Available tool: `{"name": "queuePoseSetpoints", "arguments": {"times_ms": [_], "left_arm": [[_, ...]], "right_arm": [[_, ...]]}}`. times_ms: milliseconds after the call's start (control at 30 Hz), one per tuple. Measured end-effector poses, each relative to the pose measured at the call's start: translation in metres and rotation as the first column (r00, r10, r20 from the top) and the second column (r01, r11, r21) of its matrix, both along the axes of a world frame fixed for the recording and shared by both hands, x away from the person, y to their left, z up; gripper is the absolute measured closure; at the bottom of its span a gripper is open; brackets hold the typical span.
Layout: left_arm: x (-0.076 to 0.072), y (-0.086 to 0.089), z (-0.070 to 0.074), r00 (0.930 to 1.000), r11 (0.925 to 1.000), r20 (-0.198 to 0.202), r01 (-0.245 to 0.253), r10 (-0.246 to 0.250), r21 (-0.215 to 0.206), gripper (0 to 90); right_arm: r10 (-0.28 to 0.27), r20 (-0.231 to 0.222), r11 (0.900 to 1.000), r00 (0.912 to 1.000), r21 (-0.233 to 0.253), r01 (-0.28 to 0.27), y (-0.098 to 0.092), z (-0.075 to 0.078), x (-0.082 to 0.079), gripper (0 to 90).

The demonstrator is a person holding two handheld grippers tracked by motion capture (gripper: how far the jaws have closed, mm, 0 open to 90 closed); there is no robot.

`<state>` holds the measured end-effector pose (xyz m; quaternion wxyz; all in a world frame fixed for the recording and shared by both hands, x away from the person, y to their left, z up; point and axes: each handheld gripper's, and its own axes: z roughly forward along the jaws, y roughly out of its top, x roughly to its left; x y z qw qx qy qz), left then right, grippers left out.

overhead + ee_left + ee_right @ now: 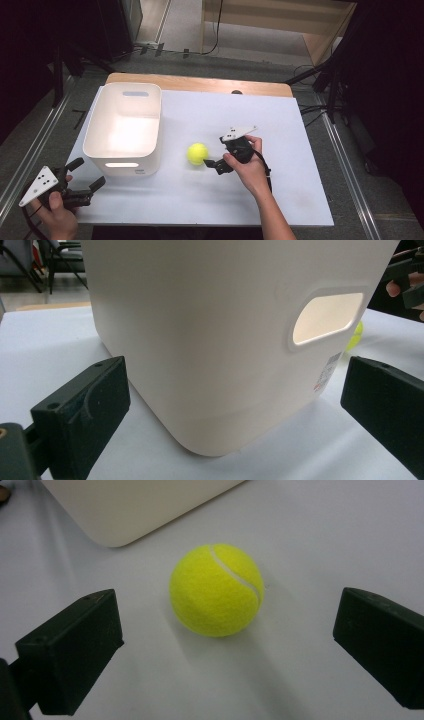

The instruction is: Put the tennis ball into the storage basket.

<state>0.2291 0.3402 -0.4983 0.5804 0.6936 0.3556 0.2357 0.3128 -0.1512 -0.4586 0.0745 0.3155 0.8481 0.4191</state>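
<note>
A yellow tennis ball [198, 153] lies on the white table top, just right of a white plastic bin [145, 161]. My right gripper [216, 151] is open close to the ball's right side, jaws pointing at it. In the right gripper view the ball [216, 591] sits a little ahead of the open right gripper [230, 650], touching neither jaw. My left gripper [87, 173] is open near the table's front left corner. It faces the bin's near wall [215, 340], with the left gripper [237, 390] holding nothing. A sliver of the ball [356, 335] peeks past the bin.
The bin looks empty and has handle slots [327, 317] in its end walls. The white board [280, 190] rests on a wooden table [200, 82]. Dark stands and cables surround the table. The bin's corner [130, 505] shows behind the ball.
</note>
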Motion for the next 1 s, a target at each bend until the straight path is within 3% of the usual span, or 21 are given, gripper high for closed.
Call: {"name": "queuePoseSetpoints", "arguments": {"times_ms": [1000], "left_arm": [[0.001, 0.000, 0.000, 1.0000, 1.0000, 0.004, 0.005, -0.005, 0.000, 0.0]], "right_arm": [[0.049, -0.052, 0.993, 0.9975, -0.101, -0.054, 0.033, -0.006, 0.012, 0.0]]}}
